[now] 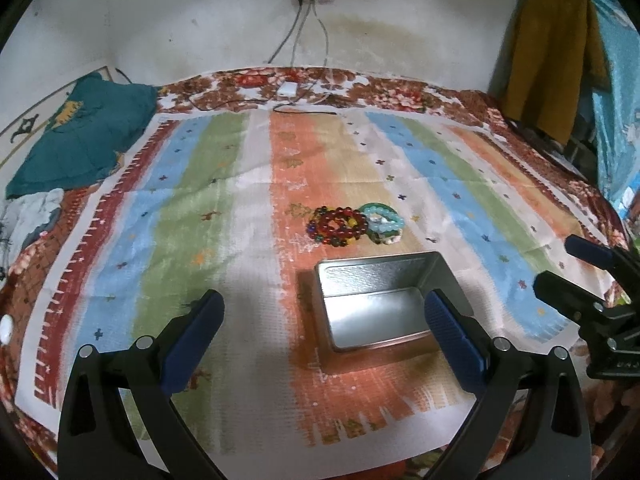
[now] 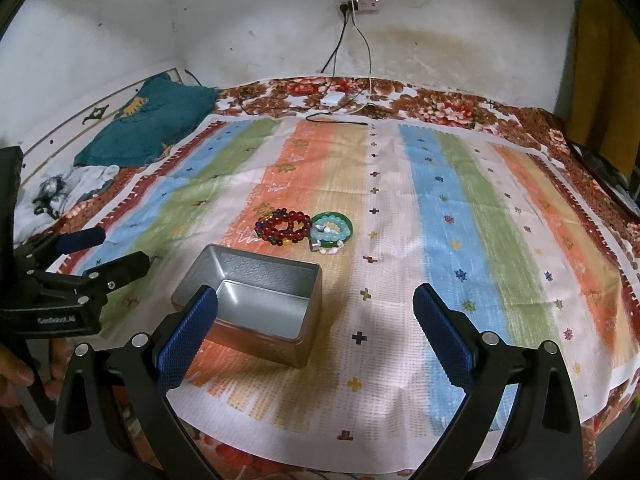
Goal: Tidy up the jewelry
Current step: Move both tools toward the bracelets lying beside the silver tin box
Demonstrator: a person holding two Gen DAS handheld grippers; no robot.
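An open, empty metal tin (image 1: 376,304) sits on the striped cloth; it also shows in the right wrist view (image 2: 256,304). Just beyond it lie dark red beaded bracelets (image 1: 338,226) (image 2: 283,227) touching pale blue and green bangles (image 1: 383,222) (image 2: 332,230). My left gripper (image 1: 324,312) is open and empty, hovering before the tin, its right finger over the tin's right edge. My right gripper (image 2: 316,312) is open and empty, its left finger over the tin's near left corner. Each gripper shows in the other's view: the right (image 1: 576,276), the left (image 2: 104,256).
The striped cloth (image 1: 200,220) covers a floral bedspread (image 2: 440,108). A teal cloth (image 1: 80,136) and white clothing (image 2: 88,184) lie at the far left. A white charger (image 1: 287,89) with cables lies by the wall. Yellow and blue fabrics (image 1: 560,60) hang at right.
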